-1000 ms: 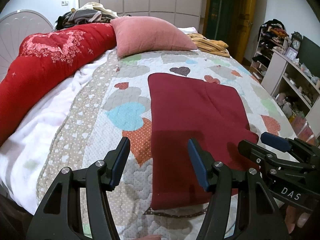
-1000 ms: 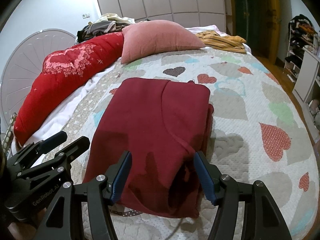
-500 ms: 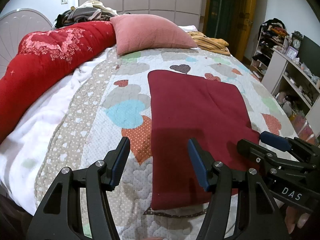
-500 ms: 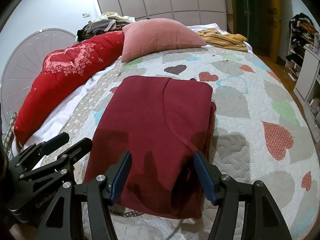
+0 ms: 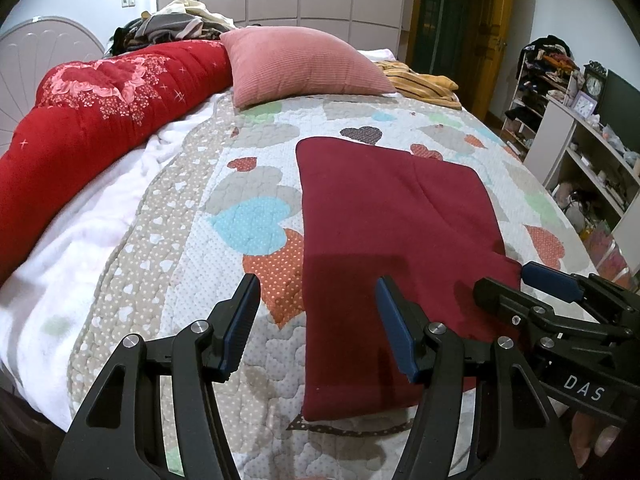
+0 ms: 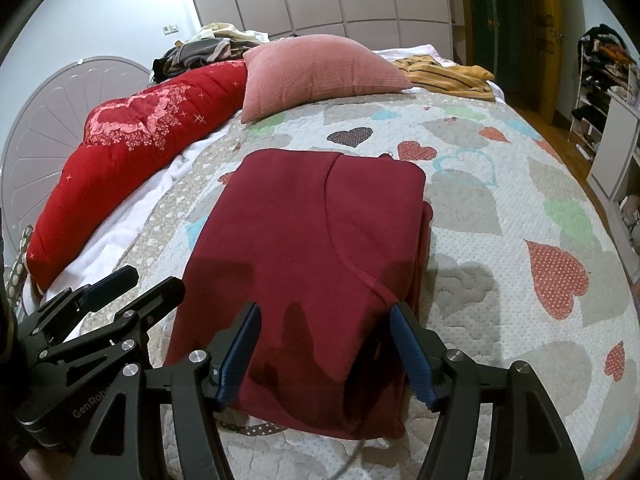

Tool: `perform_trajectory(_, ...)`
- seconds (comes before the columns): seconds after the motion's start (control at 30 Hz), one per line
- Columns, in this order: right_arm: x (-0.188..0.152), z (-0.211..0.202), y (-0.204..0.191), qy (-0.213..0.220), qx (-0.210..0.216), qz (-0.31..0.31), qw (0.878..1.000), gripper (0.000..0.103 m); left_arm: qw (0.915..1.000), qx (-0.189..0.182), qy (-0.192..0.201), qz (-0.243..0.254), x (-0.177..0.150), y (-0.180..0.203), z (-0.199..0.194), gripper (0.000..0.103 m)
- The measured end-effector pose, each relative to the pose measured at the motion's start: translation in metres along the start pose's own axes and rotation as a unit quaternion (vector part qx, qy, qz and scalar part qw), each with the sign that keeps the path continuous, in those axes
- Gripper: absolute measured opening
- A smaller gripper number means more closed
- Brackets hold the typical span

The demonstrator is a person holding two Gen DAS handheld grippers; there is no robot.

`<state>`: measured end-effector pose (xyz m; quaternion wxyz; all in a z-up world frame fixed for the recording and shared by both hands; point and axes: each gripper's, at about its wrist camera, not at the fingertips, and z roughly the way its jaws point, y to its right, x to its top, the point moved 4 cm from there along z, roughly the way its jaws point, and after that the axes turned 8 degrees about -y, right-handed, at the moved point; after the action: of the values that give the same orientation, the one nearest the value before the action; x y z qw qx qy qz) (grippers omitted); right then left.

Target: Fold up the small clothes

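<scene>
On the near half of the bed, over a quilted coverlet (image 5: 248, 152) printed with hearts, the dark red garment (image 6: 312, 248) lies already folded into a thick, roughly rectangular stack — soft knit or fleece by the look of it, with a curved seam across the top layer and several layers showing along its right edge. Both tools hover above its near end with nothing in their grip: the left gripper (image 5: 316, 328) has its jaws spread wide over the garment's left border and the quilt beside it, and the right gripper (image 6: 326, 354) has its jaws equally wide above the near right corner, where the layers bulge and gape a little. I judge the folding to be in its late stage, perhaps one more fold away. That would call for both jaws to come down, pinch the near edge through all layers, and carry it toward the far edge — the loose right-hand layers may slip apart unless they are caught together.
</scene>
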<state>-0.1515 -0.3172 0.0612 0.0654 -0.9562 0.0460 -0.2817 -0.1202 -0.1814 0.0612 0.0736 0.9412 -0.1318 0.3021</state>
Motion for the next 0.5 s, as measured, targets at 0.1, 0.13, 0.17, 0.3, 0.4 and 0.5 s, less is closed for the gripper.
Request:
perform_trajectory(0.1, 0.0001, 0.0001, 0.0003, 0.000, 0.000, -0.001, 1.000, 0.065, 1.0000, 0.000, -0.001, 0.001, -0.0005, 0.0001, 0.0006, 0.060)
perform_trajectory(0.13, 0.0004, -0.0005, 0.0010, 0.000, 0.000, -0.001, 1.000, 0.065, 1.0000, 0.000, -0.001, 0.001, -0.0006, 0.0000, 0.0007, 0.060)
perform_trajectory(0.17, 0.0002, -0.0001, 0.0006, 0.000, 0.000, -0.001, 1.000, 0.065, 1.0000, 0.000, -0.001, 0.001, -0.0014, 0.0001, 0.0015, 0.060)
perform_trajectory(0.3, 0.0002, 0.0003, 0.0006, -0.001, 0.000, 0.000, 1.000, 0.066, 1.0000, 0.000, -0.002, 0.000, -0.0018, 0.0002, 0.0022, 0.060)
perform_trajectory(0.4, 0.0002, 0.0003, 0.0006, -0.001, 0.000, -0.001, 1.000, 0.066, 1.0000, 0.000, -0.001, 0.000, -0.0023, 0.0003, 0.0026, 0.060)
perform_trajectory(0.5, -0.0003, 0.0008, 0.0007, -0.001, 0.000, 0.000, 1.000, 0.066, 1.0000, -0.001, -0.002, 0.001, -0.0021, 0.0003, 0.0027, 0.060)
